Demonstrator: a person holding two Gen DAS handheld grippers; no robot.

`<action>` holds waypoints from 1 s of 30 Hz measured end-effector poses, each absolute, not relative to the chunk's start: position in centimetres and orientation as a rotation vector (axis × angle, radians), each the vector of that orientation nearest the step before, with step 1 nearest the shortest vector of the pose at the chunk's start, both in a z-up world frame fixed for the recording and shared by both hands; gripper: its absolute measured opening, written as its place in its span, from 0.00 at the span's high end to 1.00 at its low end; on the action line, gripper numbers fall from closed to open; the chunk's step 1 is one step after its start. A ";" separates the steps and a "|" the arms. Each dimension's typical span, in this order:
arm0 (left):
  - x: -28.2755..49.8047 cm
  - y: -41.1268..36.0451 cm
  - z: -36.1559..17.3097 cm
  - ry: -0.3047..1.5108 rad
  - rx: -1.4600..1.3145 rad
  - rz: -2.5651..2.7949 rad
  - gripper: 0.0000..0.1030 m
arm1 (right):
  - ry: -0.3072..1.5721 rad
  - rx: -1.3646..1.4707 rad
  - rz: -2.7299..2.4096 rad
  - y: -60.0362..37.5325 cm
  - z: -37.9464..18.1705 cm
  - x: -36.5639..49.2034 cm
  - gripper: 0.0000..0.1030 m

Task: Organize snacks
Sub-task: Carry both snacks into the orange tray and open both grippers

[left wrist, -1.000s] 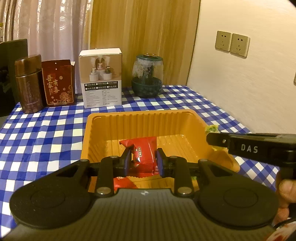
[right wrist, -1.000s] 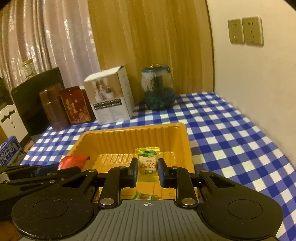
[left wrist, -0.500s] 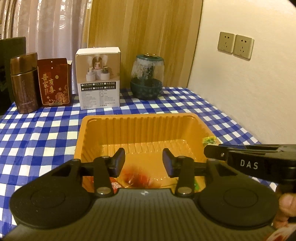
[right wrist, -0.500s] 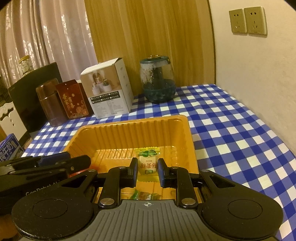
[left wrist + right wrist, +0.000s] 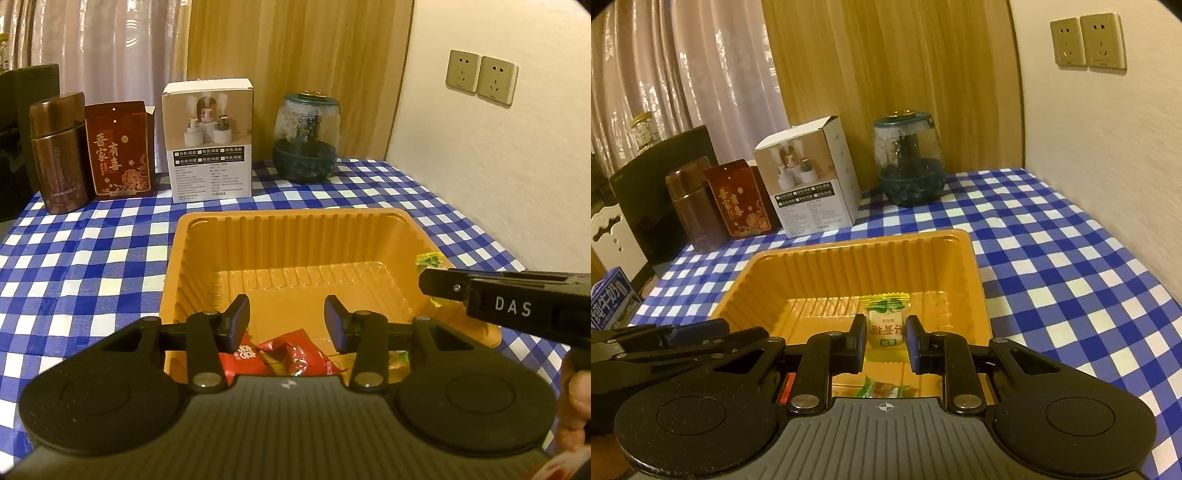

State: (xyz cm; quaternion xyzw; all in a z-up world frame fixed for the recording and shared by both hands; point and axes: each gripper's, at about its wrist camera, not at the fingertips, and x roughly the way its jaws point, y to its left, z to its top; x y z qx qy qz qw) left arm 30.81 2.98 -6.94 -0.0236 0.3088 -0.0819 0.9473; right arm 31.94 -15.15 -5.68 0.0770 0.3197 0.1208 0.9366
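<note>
Right tool (image 5: 885, 338) around one green-and-white snack (image 5: 885, 321).

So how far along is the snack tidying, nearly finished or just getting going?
Partly done, it seems. Red snack packets already lie in the orange tray, under the open left gripper. In hand: the right gripper is shut on a small yellow-green candy packet, held over the tray and not yet dropped. Left: releasing that one. These views do not show whether more snacks wait outside the tray.
</note>
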 end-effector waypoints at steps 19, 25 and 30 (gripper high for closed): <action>30.6 3.1 -7.0 0.636 -0.038 -0.163 0.61 | 0.589 0.258 0.209 -17.2 -5.2 31.9 0.50; 30.3 3.0 -6.9 0.632 -0.030 -0.165 0.61 | 0.567 0.266 0.182 -18.2 -4.9 31.6 0.50; 29.7 3.2 -6.5 0.618 -0.037 -0.155 0.61 | 0.543 0.262 0.168 -18.7 -4.5 30.9 0.50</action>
